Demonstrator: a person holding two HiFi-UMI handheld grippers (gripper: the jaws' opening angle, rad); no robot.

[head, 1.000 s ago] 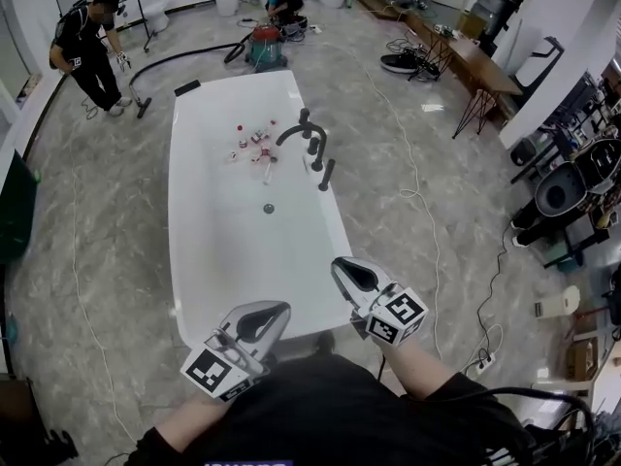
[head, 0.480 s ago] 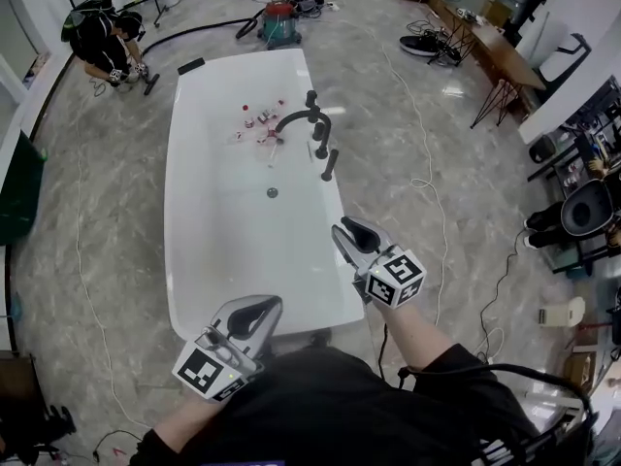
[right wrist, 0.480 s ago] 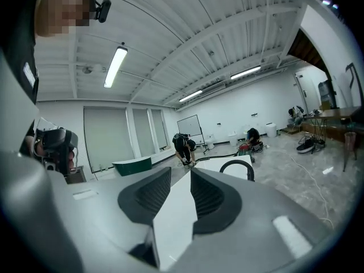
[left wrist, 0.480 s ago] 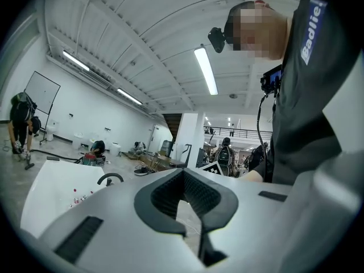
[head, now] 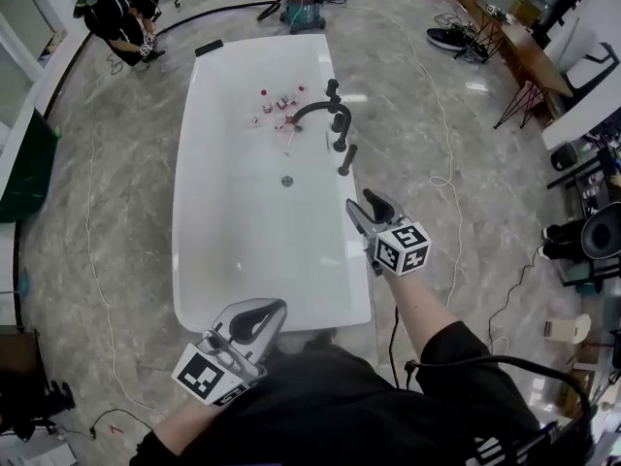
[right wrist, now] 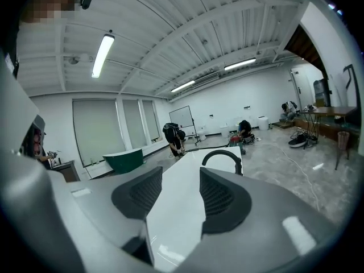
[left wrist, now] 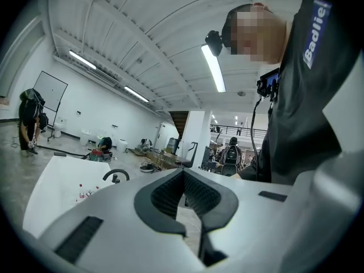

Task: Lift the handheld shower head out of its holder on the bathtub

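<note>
The white bathtub (head: 194, 192) fills the middle of the head view. On its right rim stand a black arched faucet (head: 317, 108) and, nearer to me, the black handheld shower head (head: 346, 159), upright in its holder. My right gripper (head: 361, 206) hovers over the right rim just short of the shower head; its jaws are opening and nothing is between them. In the right gripper view the gripper (right wrist: 181, 187) looks along the tub to the faucet (right wrist: 222, 154). My left gripper (head: 270, 311) is shut and empty over the tub's near end.
Several small bottles (head: 277, 105) lie in the tub by the faucet. A person (head: 121, 17) crouches at the far left, beside a black hose. A red vacuum (head: 303, 10) stands behind the tub. A white cable (head: 441, 178) runs along the floor right of the tub.
My right gripper has moved forward along the tub's right rim toward the shower head, and its jaws have parted. The left gripper has shifted slightly.
</note>
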